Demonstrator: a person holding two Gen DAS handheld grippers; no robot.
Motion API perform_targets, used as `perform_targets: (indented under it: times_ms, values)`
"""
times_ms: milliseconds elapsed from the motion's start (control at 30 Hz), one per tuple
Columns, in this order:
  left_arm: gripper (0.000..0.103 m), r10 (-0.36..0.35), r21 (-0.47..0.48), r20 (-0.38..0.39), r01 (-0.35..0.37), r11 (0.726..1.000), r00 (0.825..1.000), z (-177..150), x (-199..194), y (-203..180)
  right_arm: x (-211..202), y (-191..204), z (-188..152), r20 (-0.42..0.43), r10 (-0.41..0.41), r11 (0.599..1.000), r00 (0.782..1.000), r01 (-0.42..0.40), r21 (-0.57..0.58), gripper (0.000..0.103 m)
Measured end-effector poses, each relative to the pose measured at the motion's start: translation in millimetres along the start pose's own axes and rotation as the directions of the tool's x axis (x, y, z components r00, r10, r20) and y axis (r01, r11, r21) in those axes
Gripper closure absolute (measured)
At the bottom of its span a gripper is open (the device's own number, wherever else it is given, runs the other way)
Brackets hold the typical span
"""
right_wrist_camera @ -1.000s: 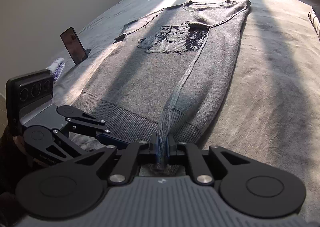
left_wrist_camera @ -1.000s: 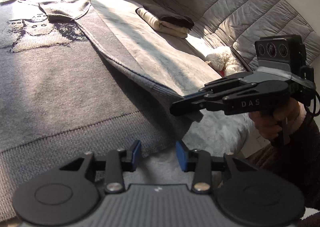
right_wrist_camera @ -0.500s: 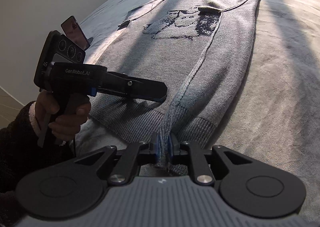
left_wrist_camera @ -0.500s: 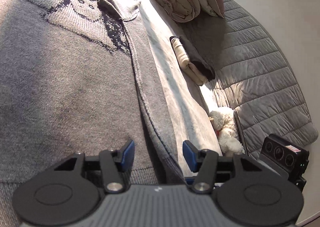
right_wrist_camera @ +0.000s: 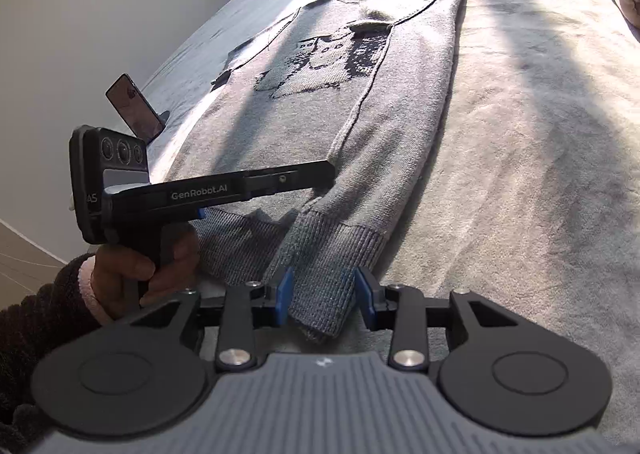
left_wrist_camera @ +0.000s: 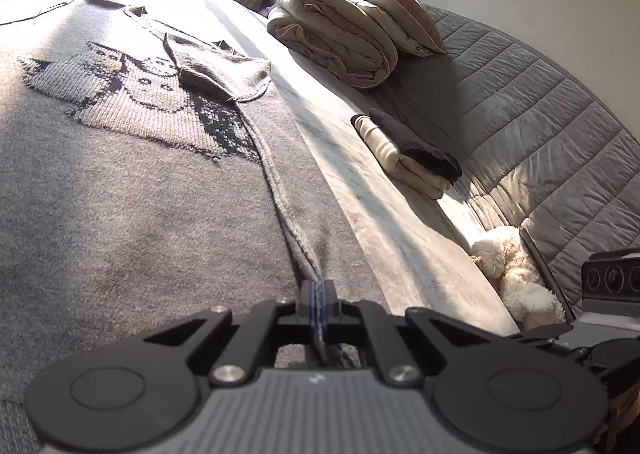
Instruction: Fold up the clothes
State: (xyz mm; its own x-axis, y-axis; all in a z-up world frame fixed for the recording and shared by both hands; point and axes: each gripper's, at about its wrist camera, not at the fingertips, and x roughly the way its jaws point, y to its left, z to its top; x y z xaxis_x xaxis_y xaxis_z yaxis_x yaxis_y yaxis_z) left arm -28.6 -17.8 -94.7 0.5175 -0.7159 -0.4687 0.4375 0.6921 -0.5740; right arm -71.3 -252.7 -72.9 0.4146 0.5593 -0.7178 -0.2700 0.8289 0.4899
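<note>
Sweater (right_wrist_camera: 360,102) lies flat on the bed (right_wrist_camera: 540,134). Left gripper (left_wrist_camera: 319,296) fingers pinch its folded edge near the hem; right gripper (right_wrist_camera: 325,290) fingers have just been opening, hem loose between. Keep the fold straight

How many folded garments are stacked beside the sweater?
2: a cream folded garment on the bed right of the grey knitted sweater, and a dark folded garment on top. Others may be hidden.

Hard sunlight, far end blown out; long diagonal shadows; fisheye-bent edges; sharp.
</note>
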Motion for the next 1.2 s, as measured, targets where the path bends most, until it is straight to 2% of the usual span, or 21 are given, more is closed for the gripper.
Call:
perform_targets:
  times_ms: [100, 167, 300, 367, 467, 567, 600, 633, 800, 1000, 1100, 1133, 1167, 1200]
  values:
    - [0.1, 0.053, 0.052, 0.001, -0.053, 0.997, 0.999, -0.4, -2.1, -3.5, 10.9, -3.2, -1.2, -0.015, -0.025, 1.0, 1.0, 0.026, 0.006, 0.065]
    - [0.099, 0.098, 0.117, -0.013, -0.096, 0.988, 0.995, -4.1, 0.4, -7.0, 14.0, 2.5, -2.8, -0.023, -0.078, 0.996, 0.997, 0.077, -0.043, 0.083]
    - [0.096, 0.133, 0.193, 0.003, -0.131, 0.972, 0.991, -7.9, -1.9, -14.7, 9.3, 12.5, -1.1, -0.032, -0.118, 0.988, 0.993, 0.114, -0.1, 0.082]
    - [0.091, 0.128, 0.193, 0.031, -0.132, 0.972, 0.991, -6.4, -6.4, -15.9, 1.6, 16.5, 0.7, 0.012, -0.12, 0.986, 0.993, 0.12, -0.115, 0.073]
    - [0.086, 0.103, 0.157, 0.058, -0.111, 0.981, 0.993, -3.2, -11.6, -13.3, -8.9, 23.0, 4.9, 0.093, -0.123, 0.98, 0.988, 0.136, -0.146, 0.073]
    - [0.085, 0.096, 0.101, 0.042, -0.1, 0.99, 0.994, 9.9, -9.2, -7.0, -10.2, 22.8, 11.7, 0.137, -0.132, 0.98, 0.982, 0.15, -0.129, 0.072]
    - [0.083, 0.092, 0.072, 0.031, -0.094, 0.993, 0.995, 17.3, -6.9, -3.6, -8.8, 22.1, 14.0, 0.135, -0.127, 0.983, 0.983, 0.142, -0.113, 0.072]
    - [0.077, 0.088, 0.039, 0.018, -0.089, 0.995, 0.996, 25.3, -0.9, 1.1, -6.9, 22.6, 16.1, 0.133, -0.12, 0.985, 0.984, 0.135, -0.108, 0.071]
    - [0.076, 0.062, -0.128, -0.046, -0.067, 0.989, 0.997, 64.5, 34.1, 26.2, 12.0, 34.7, 22.4, 0.109, -0.096, 0.977, 0.989, 0.114, -0.178, 0.071]
    - [0.076, 0.088, -0.201, -0.021, -0.091, 0.975, 0.996, 90.8, 79.1, 40.0, 30.3, 31.7, 19.2, 0.045, -0.079, 0.976, 0.996, 0.087, -0.202, 0.071]
    - [0.079, 0.087, -0.234, 0.002, -0.084, 0.969, 0.996, 95.6, 91.3, 44.6, 32.8, 29.0, 17.1, 0.025, -0.074, 0.973, 0.997, 0.077, -0.216, 0.072]
    - [0.092, 0.096, -0.227, 0.01, -0.091, 0.97, 0.995, 95.8, 92.7, 44.1, 32.5, 27.7, 16.9, 0.023, -0.07, 0.973, 0.997, 0.074, -0.217, 0.073]
    - [0.1, 0.107, -0.211, 0.02, -0.1, 0.972, 0.994, 95.2, 92.5, 42.8, 32.2, 25.8, 17.0, 0.02, -0.064, 0.975, 0.998, 0.067, -0.213, 0.074]
    - [0.1, 0.12, -0.194, 0.036, -0.111, 0.975, 0.992, 93.8, 90.8, 40.8, 31.8, 23.9, 17.1, 0.017, -0.058, 0.976, 0.998, 0.06, -0.21, 0.074]
